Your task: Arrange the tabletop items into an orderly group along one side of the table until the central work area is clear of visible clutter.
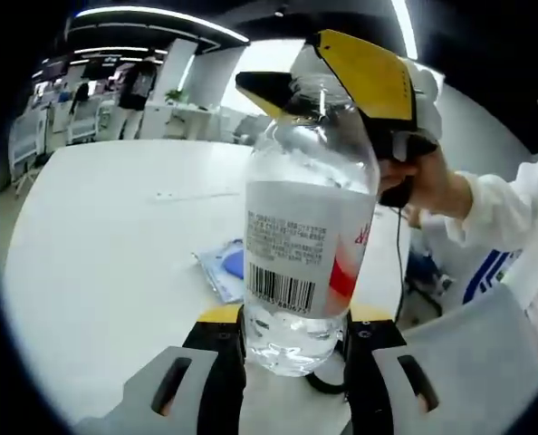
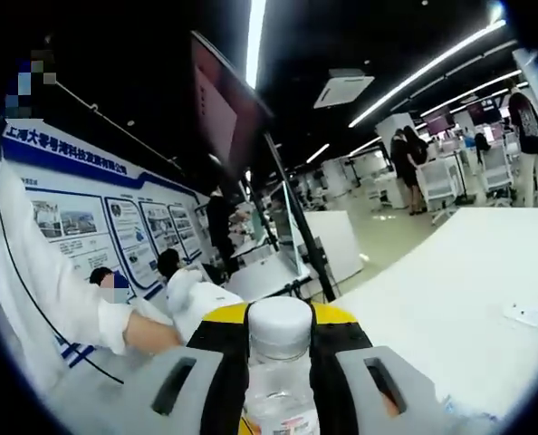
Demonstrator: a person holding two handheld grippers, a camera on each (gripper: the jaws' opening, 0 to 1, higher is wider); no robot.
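A clear plastic water bottle (image 1: 310, 181) with a white label and barcode stands upright in the left gripper view. My left gripper (image 1: 292, 333) is shut on its base, one jaw on each side. The yellow and black right gripper (image 1: 328, 86) comes in from the upper right and closes over the bottle's neck, held by a person's hand (image 1: 432, 181). In the right gripper view the bottle's white cap (image 2: 281, 328) sits between the jaws of my right gripper (image 2: 281, 367), which is shut on it.
The white table (image 1: 115, 254) stretches to the left behind the bottle. On it lie a blue and white packet (image 1: 222, 267) and a black cable (image 1: 323, 385). A small white item (image 2: 532, 317) lies on the table (image 2: 432, 308). A person's sleeve (image 1: 504, 227) is at the right.
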